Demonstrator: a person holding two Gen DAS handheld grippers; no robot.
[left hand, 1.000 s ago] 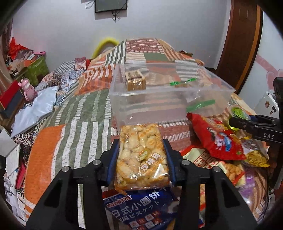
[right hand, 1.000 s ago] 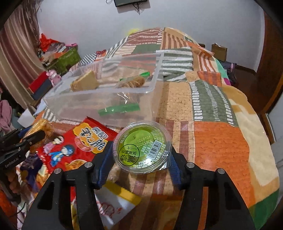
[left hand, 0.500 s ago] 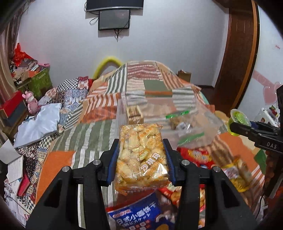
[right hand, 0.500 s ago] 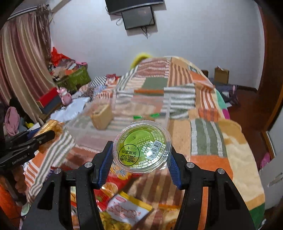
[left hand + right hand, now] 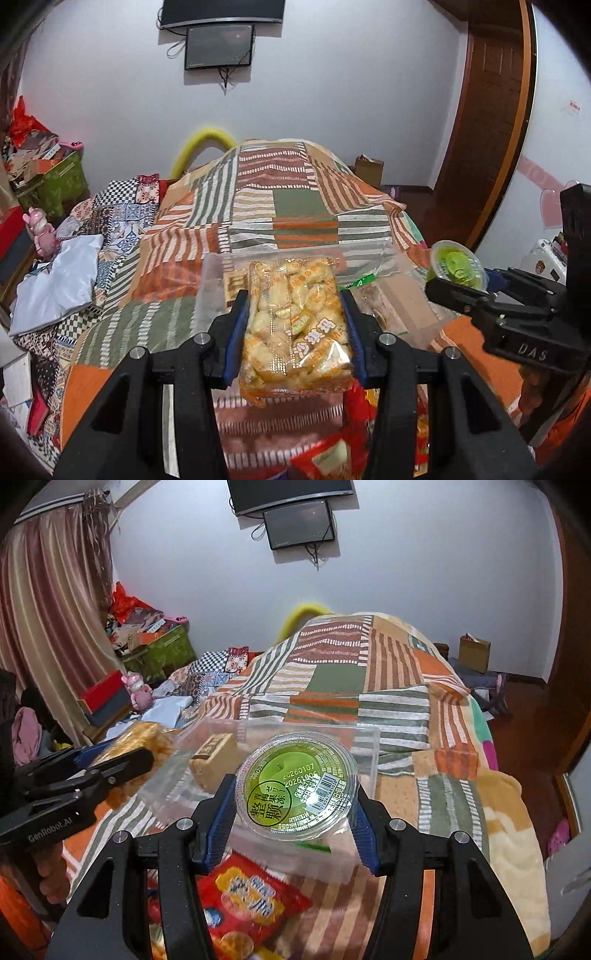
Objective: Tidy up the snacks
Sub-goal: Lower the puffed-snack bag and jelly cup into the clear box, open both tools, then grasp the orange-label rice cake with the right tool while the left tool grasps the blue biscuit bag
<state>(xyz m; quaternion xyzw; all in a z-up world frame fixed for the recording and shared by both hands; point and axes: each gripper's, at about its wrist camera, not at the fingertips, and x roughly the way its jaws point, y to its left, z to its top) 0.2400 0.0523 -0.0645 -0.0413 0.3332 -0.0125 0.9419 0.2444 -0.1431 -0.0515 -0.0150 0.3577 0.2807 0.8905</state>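
Here the left gripper (image 5: 293, 328) pinches a biscuit pack (image 5: 293, 325); the right gripper (image 5: 293, 812) clamps a green jelly cup (image 5: 297, 786) dated 20260107, "DAS" on its body.

Both views are evenly lit by soft, diffuse indoor light; its source is outside the frames. Shadows are faint. Small glare spots sit on the snack bag (image 5: 295, 325) wrapper and the jelly cup (image 5: 297, 786) lid. Fisheye distortion bends the door frame (image 5: 491, 122) and curtain (image 5: 51, 627); corners are vignetted black. Near items are sharp. The clear bin (image 5: 280, 738) looks slightly smeared.
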